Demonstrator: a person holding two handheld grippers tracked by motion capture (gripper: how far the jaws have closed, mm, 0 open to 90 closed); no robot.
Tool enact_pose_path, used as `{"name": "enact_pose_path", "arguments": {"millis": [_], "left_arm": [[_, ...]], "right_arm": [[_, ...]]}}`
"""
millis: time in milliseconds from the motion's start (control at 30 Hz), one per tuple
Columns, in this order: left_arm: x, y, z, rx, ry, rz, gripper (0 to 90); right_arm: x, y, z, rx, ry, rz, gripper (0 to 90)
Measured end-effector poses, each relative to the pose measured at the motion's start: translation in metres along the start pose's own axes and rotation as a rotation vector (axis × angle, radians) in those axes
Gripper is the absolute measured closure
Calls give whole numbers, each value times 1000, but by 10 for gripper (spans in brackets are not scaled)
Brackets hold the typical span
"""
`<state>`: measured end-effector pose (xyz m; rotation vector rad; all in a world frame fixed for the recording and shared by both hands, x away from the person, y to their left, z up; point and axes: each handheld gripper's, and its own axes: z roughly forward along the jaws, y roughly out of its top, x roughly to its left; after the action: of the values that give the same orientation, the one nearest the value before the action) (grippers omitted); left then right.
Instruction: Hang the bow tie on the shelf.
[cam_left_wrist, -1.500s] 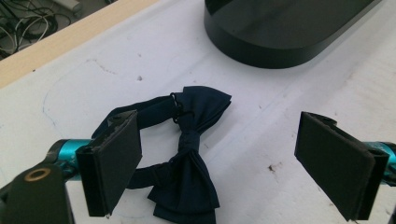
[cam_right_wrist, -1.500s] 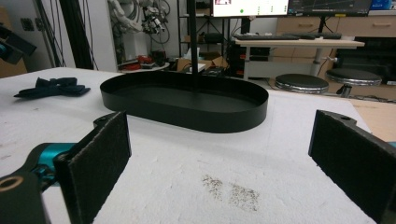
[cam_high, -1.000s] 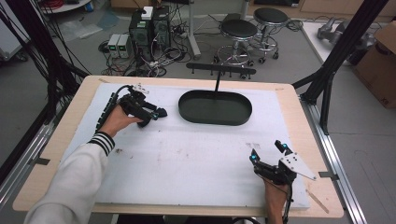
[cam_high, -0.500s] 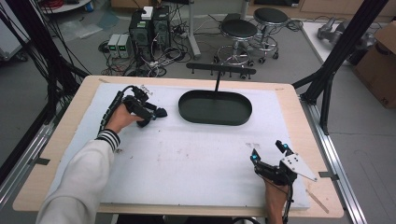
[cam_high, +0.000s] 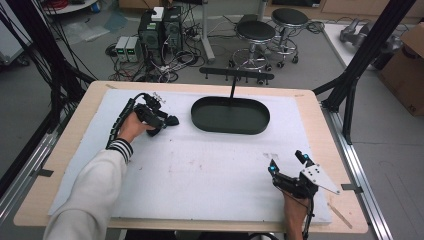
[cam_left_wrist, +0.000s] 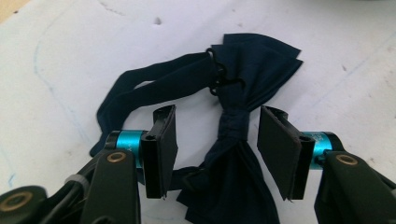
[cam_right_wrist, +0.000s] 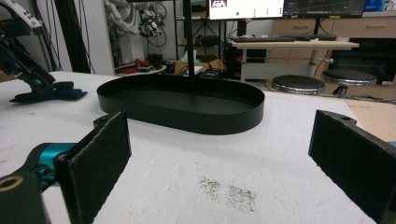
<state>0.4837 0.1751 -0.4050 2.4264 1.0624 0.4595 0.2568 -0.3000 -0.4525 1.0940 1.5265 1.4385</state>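
A dark navy bow tie (cam_left_wrist: 252, 60) with its strap lies flat on the white mat. My left gripper (cam_left_wrist: 217, 149) is lowered over it and open, one pad on each side of the tie's centre knot, not closed on it. From above, the left gripper (cam_high: 167, 121) sits at the mat's far left, just left of the black oval tray (cam_high: 230, 131). My right gripper (cam_high: 286, 162) rests open near the front right of the mat, nothing between its pads. The right gripper view looks at the tray's wall (cam_right_wrist: 182, 114), with the bow tie (cam_right_wrist: 51, 95) far off at left.
The tray looks bare inside, and a thin black post with a crossbar (cam_high: 234, 75) rises behind it. A faint dark smudge (cam_right_wrist: 226, 191) marks the mat ahead of my right gripper. Stools, computers and cables stand on the floor beyond the table's far edge.
My left hand and forearm have edged slightly right and forward over the bow tie. The right gripper has not moved.
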Motion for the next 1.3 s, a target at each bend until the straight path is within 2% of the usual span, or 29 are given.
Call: {"name": "enact_pose_path", "arguments": {"millis": [67, 100, 167, 400, 567, 767, 900, 1033, 1133, 1200, 1300], "left_arm": [[0, 0, 0, 2, 2, -4, 496], [0, 0, 0, 14, -17, -16, 533], [0, 0, 1, 21, -23, -16, 549], [-4, 1, 6, 38, -11, -7, 582], [-6, 6, 6, 47, -11, 2, 673], [-9, 7, 10, 74, -19, 18, 717], [-12, 8, 10, 86, -1, 41, 731], [-13, 8, 10, 81, 8, 26, 743], [-15, 7, 9, 81, 16, 55, 745], [-15, 7, 9, 75, 12, 55, 745], [-15, 5, 8, 30, -6, 53, 747]], "right_arm": [[0, 0, 0, 1, -1, -2, 47], [0, 0, 0, 2, -2, -1, 47], [-1, 0, 0, 1, -1, 1, 47], [0, 0, 0, 4, -1, 9, 47], [-1, 0, 0, 2, -2, 12, 47], [-1, 0, 0, 1, -1, 17, 47], [-2, 0, 0, -1, -2, 15, 47], [-2, 0, -1, -2, -2, 15, 46], [-1, 0, -1, -3, -2, 17, 47], [-1, 0, -1, -3, -2, 17, 46], [-1, 0, -1, -5, -2, 19, 46]]}}
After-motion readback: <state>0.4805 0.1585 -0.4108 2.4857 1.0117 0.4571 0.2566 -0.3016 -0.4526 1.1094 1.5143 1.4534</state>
